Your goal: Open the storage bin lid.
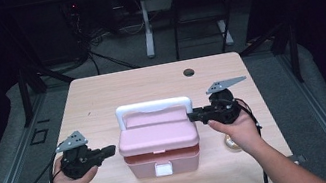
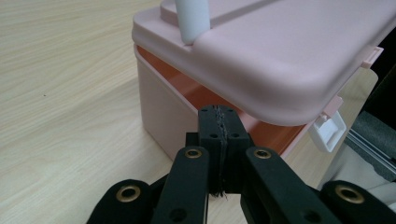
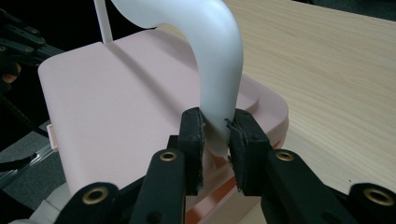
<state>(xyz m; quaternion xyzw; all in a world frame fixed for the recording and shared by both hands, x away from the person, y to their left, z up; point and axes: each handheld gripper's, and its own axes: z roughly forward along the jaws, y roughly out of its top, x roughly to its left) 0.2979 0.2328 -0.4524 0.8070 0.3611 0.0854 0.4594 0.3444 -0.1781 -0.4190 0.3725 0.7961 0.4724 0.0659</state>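
high view: pink plastic box point(image 1: 159, 145) with white arched handle point(image 1: 152, 106) mid wooden worktop point(image 1: 101, 97) | left gripper view: left hand-held gripper point(image 2: 219, 122) closed empty beside box | right gripper view: right hand-held gripper point(image 3: 217, 135) clamps handle

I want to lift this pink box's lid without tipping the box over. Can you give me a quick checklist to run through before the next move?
1. Right gripper clamped on the white handle: ok, both pads press its upright near the base.
2. Left gripper ready at the box's side: ok, jaws shut, nothing between them, tips just under the lid's edge.
3. White latch released: cannot tell; in the left gripper view it hangs below the lid and an orange gap shows above the base.
4. Box flat on the table: ok.
5. Space around the box: not ok, a small round object lies by the right hand.
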